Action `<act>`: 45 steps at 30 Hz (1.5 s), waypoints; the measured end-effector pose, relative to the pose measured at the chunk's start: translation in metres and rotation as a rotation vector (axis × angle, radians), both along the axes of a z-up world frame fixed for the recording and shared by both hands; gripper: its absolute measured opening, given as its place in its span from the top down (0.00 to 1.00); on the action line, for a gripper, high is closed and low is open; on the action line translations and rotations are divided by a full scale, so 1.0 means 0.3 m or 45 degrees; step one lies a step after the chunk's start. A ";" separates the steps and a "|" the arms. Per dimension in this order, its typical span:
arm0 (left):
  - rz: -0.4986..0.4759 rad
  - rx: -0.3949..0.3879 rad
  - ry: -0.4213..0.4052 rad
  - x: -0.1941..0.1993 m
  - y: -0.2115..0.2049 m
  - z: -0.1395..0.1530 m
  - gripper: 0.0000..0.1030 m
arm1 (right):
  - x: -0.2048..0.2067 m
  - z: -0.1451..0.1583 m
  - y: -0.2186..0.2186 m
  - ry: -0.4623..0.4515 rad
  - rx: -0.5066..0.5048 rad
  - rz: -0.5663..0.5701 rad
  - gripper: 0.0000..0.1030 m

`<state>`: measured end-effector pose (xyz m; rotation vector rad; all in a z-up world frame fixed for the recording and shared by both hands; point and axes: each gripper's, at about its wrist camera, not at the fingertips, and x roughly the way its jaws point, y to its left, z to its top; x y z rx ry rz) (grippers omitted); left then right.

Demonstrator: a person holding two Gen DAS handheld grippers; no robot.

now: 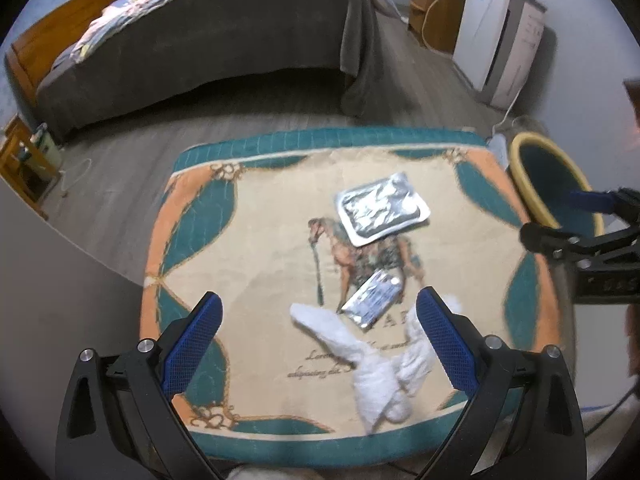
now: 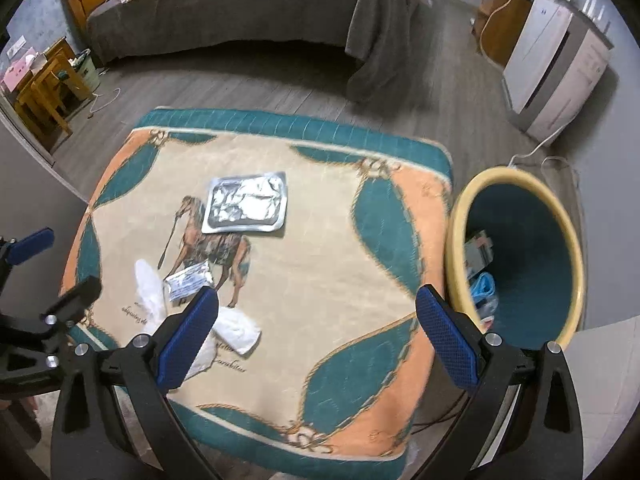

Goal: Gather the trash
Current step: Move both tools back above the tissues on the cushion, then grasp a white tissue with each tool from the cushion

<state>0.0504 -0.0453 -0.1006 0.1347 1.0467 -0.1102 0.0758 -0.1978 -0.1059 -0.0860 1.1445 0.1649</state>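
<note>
A table under a patterned cloth [image 1: 248,248] [image 2: 328,248] carries three pieces of trash. A large silver foil tray [image 1: 382,209] [image 2: 245,203] lies near the middle. A smaller silver wrapper [image 1: 374,298] [image 2: 188,281] lies closer to me. A crumpled white tissue [image 1: 372,368] [image 2: 236,330] sprawls by the near edge. My left gripper [image 1: 320,312] hovers open above the tissue, nothing between its fingers. My right gripper [image 2: 318,308] hangs open over the cloth's right side, empty. A yellow-rimmed teal bin [image 1: 548,184] [image 2: 524,248] stands at the table's right, with some trash inside.
A bed with a grey cover [image 1: 208,40] [image 2: 240,4] stands beyond the table across the wooden floor. White cabinets [image 1: 496,40] [image 2: 556,64] line the right wall. A small wooden stand [image 1: 24,164] [image 2: 44,92] sits at the far left. Cables trail on the floor by the bin.
</note>
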 end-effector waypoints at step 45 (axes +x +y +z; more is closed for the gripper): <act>0.006 0.009 0.366 0.006 0.160 -0.282 0.72 | -0.038 -0.291 0.277 0.275 -0.024 0.099 0.16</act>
